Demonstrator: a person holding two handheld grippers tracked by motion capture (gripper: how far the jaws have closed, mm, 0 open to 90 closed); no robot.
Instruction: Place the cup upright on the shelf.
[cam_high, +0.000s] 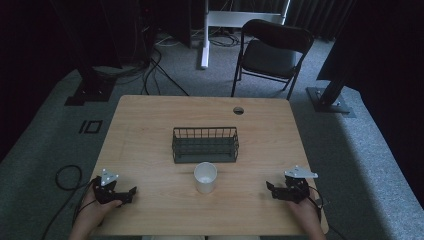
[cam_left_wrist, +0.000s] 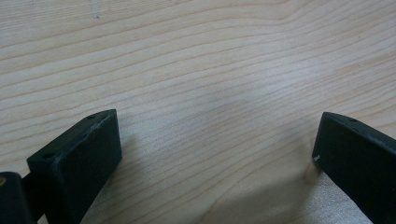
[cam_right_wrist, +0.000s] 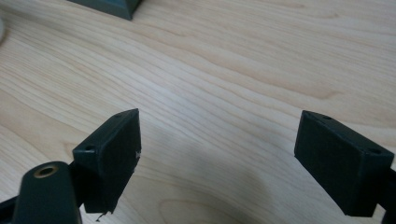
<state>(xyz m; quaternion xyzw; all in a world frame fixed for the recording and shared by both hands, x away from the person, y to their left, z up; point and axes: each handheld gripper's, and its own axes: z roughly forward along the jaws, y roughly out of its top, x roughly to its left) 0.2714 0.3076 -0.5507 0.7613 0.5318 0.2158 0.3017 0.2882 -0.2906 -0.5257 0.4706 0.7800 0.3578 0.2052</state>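
A white cup (cam_high: 205, 177) stands upright near the middle of the wooden table (cam_high: 150, 125), just in front of a dark wire basket (cam_high: 205, 144). My left gripper (cam_high: 131, 193) rests at the front left of the table, held by a hand, open with nothing between its jaws. My right gripper (cam_high: 271, 189) rests at the front right, open and empty too. In the left gripper view my left gripper (cam_left_wrist: 217, 149) looks down on bare wood. In the right gripper view my right gripper (cam_right_wrist: 217, 149) faces bare wood, with a corner of the basket (cam_right_wrist: 112, 7) at the top left.
A round cable hole (cam_high: 238, 110) sits near the table's far edge. A black folding chair (cam_high: 270, 52) stands beyond the table. Cables (cam_high: 67, 177) lie on the grey carpet at the left, and dark stand bases sit at both far corners.
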